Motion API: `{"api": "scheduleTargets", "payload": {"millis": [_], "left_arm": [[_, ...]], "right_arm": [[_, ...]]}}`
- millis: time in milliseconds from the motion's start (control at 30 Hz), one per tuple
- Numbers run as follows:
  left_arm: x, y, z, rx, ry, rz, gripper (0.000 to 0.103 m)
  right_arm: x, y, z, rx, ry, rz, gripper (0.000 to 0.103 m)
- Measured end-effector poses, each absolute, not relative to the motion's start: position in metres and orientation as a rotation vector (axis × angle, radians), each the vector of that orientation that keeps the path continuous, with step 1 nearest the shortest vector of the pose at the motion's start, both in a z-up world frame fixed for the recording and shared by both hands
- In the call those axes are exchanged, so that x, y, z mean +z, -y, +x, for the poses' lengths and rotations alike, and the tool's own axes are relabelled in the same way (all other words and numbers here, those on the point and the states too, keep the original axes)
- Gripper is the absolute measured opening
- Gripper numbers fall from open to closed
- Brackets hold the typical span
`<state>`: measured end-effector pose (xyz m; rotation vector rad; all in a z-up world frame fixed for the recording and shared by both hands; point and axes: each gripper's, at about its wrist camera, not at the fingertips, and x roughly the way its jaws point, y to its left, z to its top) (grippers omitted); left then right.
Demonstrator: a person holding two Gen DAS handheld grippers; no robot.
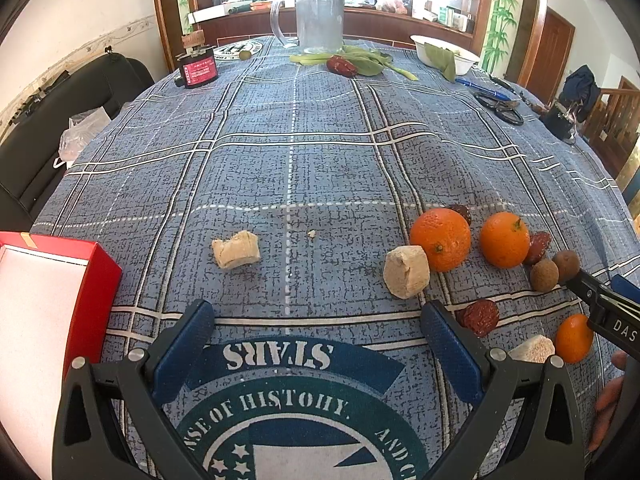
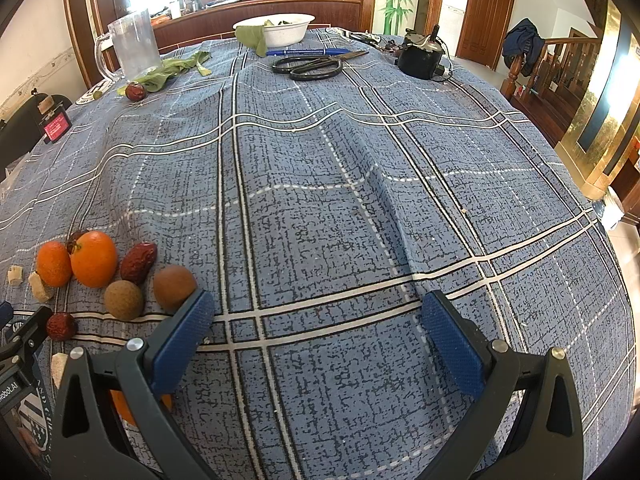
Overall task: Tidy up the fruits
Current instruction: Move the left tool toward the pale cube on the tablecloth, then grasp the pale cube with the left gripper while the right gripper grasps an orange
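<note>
Both grippers, left gripper (image 1: pixel 316 340) & right gripper (image 2: pixel 316 336), gape empty; oranges (image 1: pixel 440 239), dates (image 1: pixel 478 317) loose at 3 o'clock, red box (image 1: pixel 94 276) unfilled — barely started.

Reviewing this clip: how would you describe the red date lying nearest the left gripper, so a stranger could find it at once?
Start at the fruit cluster on the blue plaid tablecloth, where two oranges sit side by side. Just toward the camera from the left orange lies a pale beige chunk; the date lies by the left gripper's right fingertip. Unlike the other dates, which touch or sit behind the oranges, it lies alone.
</note>
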<state>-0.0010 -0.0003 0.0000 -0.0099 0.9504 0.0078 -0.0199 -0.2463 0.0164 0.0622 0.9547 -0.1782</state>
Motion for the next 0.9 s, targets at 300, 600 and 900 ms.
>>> {"api": "scheduleTargets", "payload": {"millis": [300, 600, 900], "left_arm": [[0.011, -0.003, -0.011, 0.040, -0.956, -0.063, 0.098], [0.085, -0.047, -0.150, 0.099, -0.584, 0.188, 0.103], [0.066, -0.072, -0.184, 0.063, -0.615, 0.100, 0.103]], "right_arm": [[0.018, 0.242, -0.018, -0.152, -0.955, 0.064, 0.103], [0.055, 0.251, -0.081, 0.035, -0.760, 0.183, 0.103], [0.052, 0.233, -0.115, 0.194, -0.782, 0.105, 0.084]]}}
